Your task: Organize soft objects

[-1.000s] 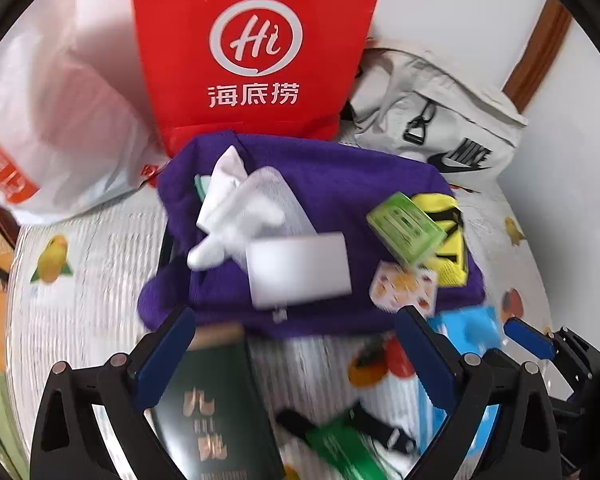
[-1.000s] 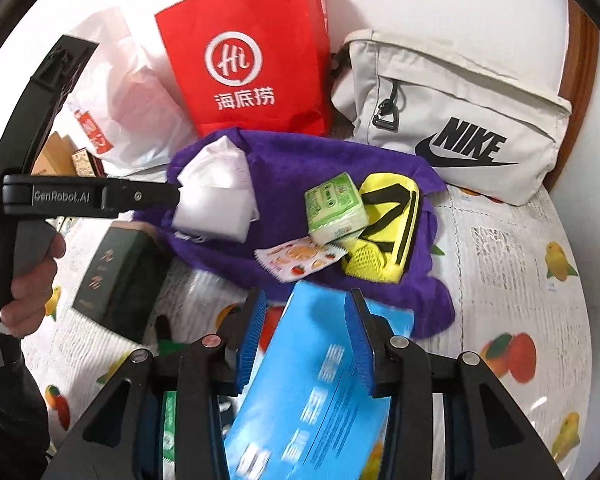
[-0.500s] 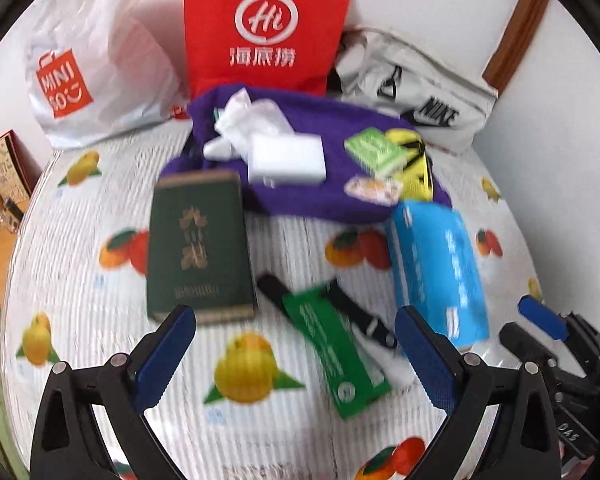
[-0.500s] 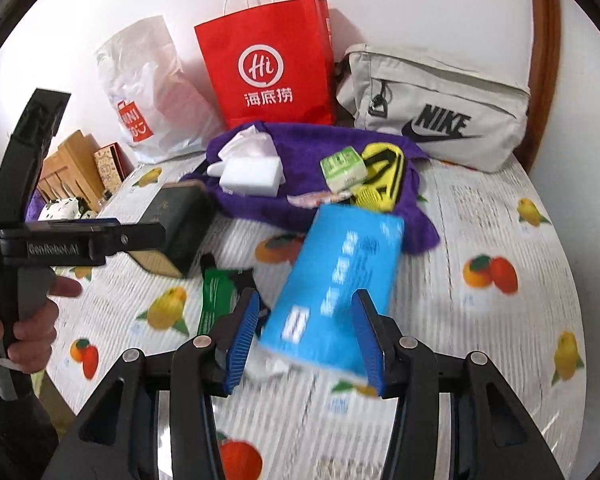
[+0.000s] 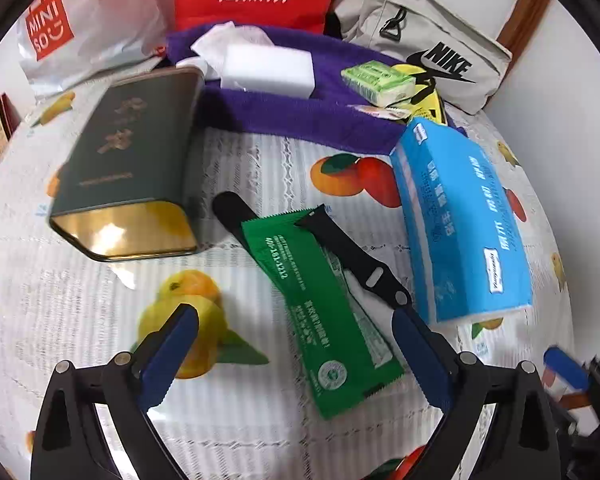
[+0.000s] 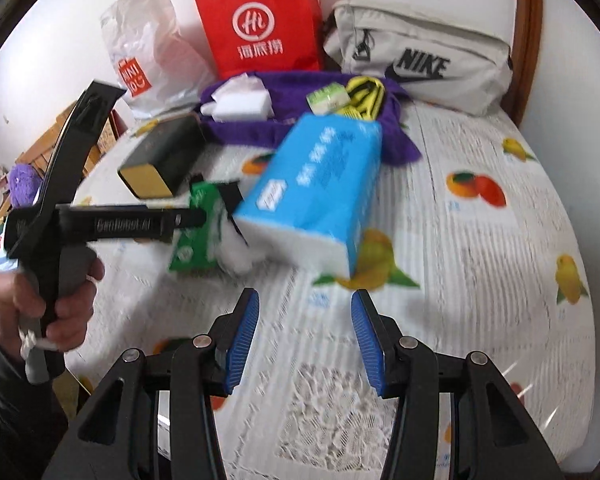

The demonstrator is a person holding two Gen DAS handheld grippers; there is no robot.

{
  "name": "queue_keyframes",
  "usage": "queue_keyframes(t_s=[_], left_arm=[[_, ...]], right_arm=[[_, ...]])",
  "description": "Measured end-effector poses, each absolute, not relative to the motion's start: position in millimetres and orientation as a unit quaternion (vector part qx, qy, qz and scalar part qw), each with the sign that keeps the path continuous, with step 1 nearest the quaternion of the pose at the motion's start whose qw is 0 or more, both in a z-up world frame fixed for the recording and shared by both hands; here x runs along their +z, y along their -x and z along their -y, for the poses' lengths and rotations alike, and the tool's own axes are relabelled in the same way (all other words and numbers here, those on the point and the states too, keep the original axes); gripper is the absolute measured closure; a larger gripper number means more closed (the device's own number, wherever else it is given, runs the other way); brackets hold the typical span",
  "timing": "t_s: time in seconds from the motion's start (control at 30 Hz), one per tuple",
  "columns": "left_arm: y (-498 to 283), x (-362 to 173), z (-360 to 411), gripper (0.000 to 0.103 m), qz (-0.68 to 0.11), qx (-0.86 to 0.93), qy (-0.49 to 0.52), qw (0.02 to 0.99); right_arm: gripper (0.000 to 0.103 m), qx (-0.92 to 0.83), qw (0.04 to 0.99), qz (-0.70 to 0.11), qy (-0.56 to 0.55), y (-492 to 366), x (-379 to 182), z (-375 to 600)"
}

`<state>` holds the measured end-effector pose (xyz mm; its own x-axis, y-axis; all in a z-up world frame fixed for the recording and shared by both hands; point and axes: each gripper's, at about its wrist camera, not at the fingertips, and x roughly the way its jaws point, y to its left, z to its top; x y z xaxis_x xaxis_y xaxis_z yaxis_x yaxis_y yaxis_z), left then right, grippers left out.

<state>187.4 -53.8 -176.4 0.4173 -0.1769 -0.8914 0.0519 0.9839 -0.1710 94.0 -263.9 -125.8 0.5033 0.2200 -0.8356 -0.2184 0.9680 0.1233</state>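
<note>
A blue tissue pack (image 5: pixel 464 224) (image 6: pixel 312 188) lies on the fruit-print tablecloth in front of a purple towel (image 5: pixel 300 120) (image 6: pixel 292 84). On the towel sit a white sponge block (image 5: pixel 270 70), crumpled white tissue (image 5: pixel 212 42), a small green tissue packet (image 5: pixel 378 78) and a yellow-black pouch (image 6: pixel 364 96). A green wet-wipe sachet (image 5: pixel 324 308) lies over a black strap (image 5: pixel 352 256). My left gripper (image 5: pixel 296 356) is open and empty, just short of the sachet. My right gripper (image 6: pixel 304 336) is open and empty, a little behind the blue pack.
A dark green tin (image 5: pixel 128 160) lies left of the sachet. A red paper bag (image 6: pixel 260 20), a white Miniso bag (image 6: pixel 148 48) and a grey Nike bag (image 6: pixel 420 60) stand along the wall behind the towel. Boxes (image 6: pixel 60 136) stand off the table's left edge.
My right gripper has let go of the blue tissue pack and drawn back; the pack now lies on the cloth. My left gripper has pulled back from the towel and come low near the green sachet.
</note>
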Motion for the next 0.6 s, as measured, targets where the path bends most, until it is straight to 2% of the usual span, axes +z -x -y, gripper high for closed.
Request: queue_keyframes(t_s=[0.1, 0.13, 0.2, 0.27, 0.3, 0.37, 0.6], left_arm=[[-194, -185, 62, 0.007, -0.534, -0.041, 0.026, 0.844], [-197, -191, 64, 0.013, -0.543, -0.024, 0.009, 0.839], [-197, -192, 67, 0.020, -0.531, -0.019, 0.000, 0.847], [-194, -189, 70, 0.039, -0.525, -0.030, -0.002, 0.850], [-193, -188, 72, 0.045, -0.525, -0.037, -0.003, 0.851], [-188, -185, 74, 0.066, -0.525, -0.059, -0.001, 0.849], [-163, -183, 42, 0.073, -0.542, -0.099, 0.054, 0.833]], right_arm=[[0.055, 0.124, 0.863, -0.489, -0.009, -91, -135, 269], [0.055, 0.123, 0.863, -0.491, -0.011, -92, -137, 270], [0.055, 0.123, 0.861, -0.494, -0.014, -93, -141, 271], [0.055, 0.125, 0.860, -0.495, -0.016, -94, -144, 270], [0.055, 0.127, 0.859, -0.495, -0.015, -95, -145, 268], [0.055, 0.131, 0.859, -0.495, -0.013, -95, -146, 264], [0.055, 0.157, 0.861, -0.484, -0.006, -94, -146, 242]])
